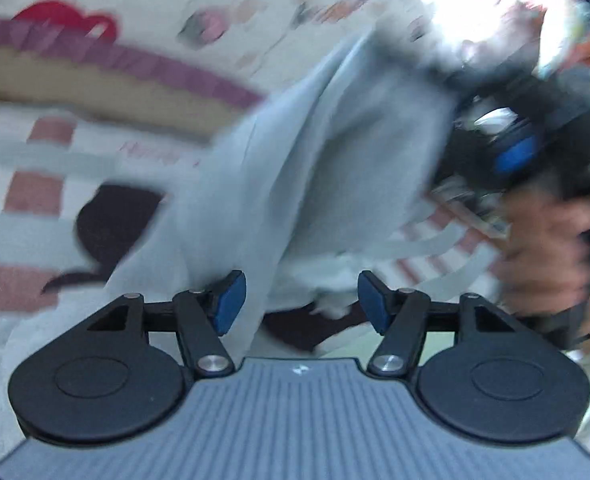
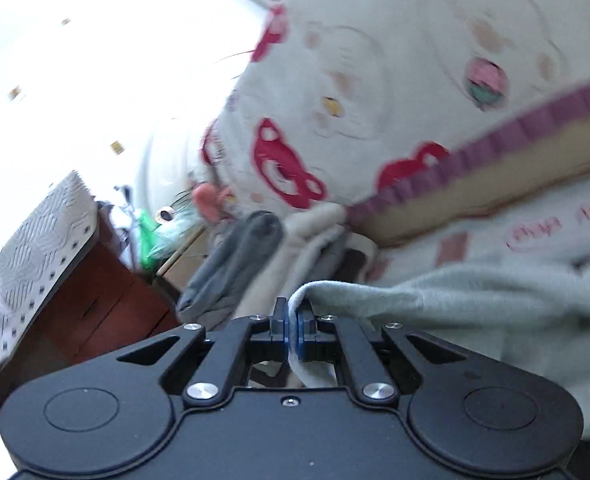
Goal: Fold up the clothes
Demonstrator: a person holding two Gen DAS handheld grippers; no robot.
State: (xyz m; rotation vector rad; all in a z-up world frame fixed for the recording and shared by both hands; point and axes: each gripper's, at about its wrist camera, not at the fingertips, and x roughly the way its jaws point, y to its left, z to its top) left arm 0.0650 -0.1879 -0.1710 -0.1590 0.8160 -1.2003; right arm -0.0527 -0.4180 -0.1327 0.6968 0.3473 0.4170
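Beneath both cameras we see a printed bedspread (image 1: 95, 184), white with red bows, pink squares and pale stripes, and a purple-and-tan band (image 1: 107, 76) curves across it. On this bedspread lies the pale blue-grey garment (image 1: 307, 168) that we are folding; much of the left view is smeared by blur. Our left gripper (image 1: 301, 300) hovers just above the near edge of the garment with its blue pads (image 1: 229, 300) spread wide and nothing between them, the cloth running up and away from the gap. At the far end of the garment in that view we make out our right gripper (image 1: 507, 148), dark with a blue patch, and the hand (image 1: 543, 248) that holds it just beside the cloth. In the right wrist view, the right gripper (image 2: 293, 330) has its fingers pinched together on a corner of the garment (image 2: 435, 304), a fold of cloth squeezed between the blue pads and the rest trailing off to the right over the bedspread. Left of that pinched corner we see a dark grey garment (image 2: 235, 264) and a cream one (image 2: 315, 236) bunched near the band, and further left a red-brown wooden cabinet (image 2: 95, 300) under a patterned cover (image 2: 27, 256).
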